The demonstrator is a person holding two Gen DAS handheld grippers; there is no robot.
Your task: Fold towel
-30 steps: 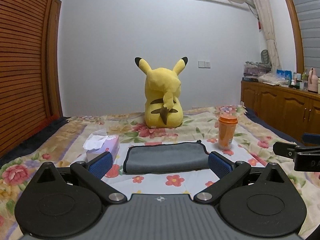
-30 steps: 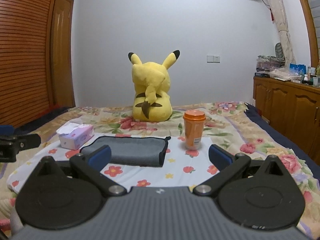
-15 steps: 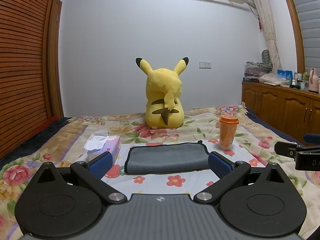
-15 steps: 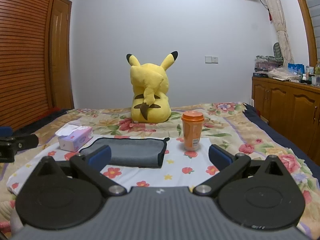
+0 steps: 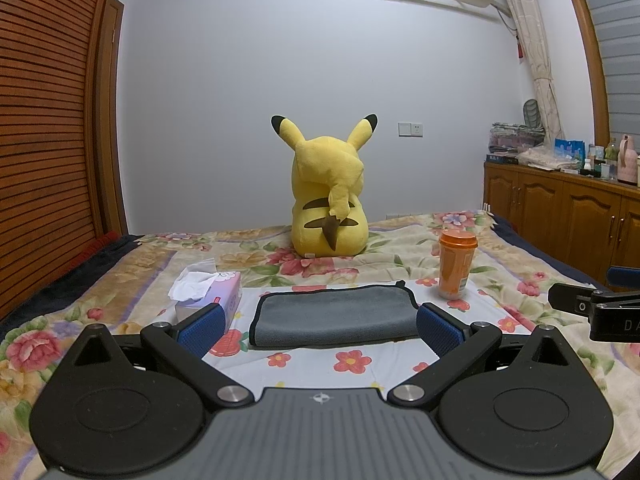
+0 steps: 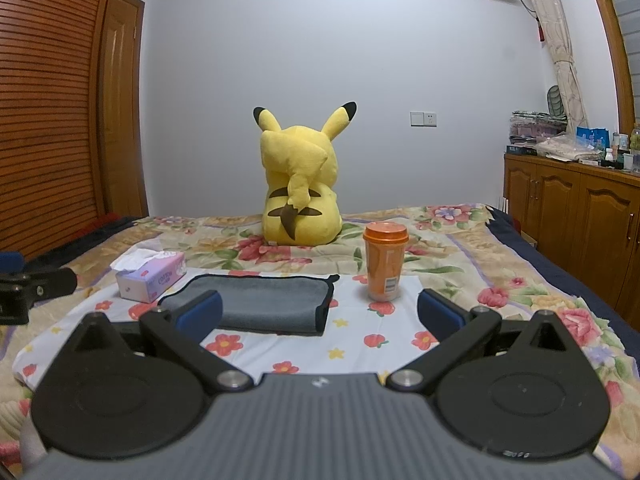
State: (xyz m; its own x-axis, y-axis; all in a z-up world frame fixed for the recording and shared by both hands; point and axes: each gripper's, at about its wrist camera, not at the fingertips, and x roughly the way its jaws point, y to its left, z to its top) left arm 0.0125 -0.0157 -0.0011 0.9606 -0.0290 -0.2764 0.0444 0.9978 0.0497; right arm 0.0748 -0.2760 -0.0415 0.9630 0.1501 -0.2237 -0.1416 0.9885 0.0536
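A grey towel (image 5: 334, 318) with a dark hem lies folded flat on a white flowered cloth (image 5: 320, 364) on the bed. It also shows in the right wrist view (image 6: 268, 302), left of centre. My left gripper (image 5: 318, 330) is open and empty, held just short of the towel's near edge, its blue pads either side of it. My right gripper (image 6: 318, 312) is open and empty, off to the towel's right and back from it. Each gripper's tip shows at the edge of the other's view.
An orange cup with a lid (image 5: 456, 264) stands right of the towel. A tissue box (image 5: 210, 294) sits to its left. A yellow plush toy (image 5: 330, 192) sits behind on the flowered bedspread. Wooden cabinets (image 5: 560, 216) line the right wall.
Both views have shifted slightly; the scene sits a little lower and nearer. The towel lies as before and both grippers stay open.
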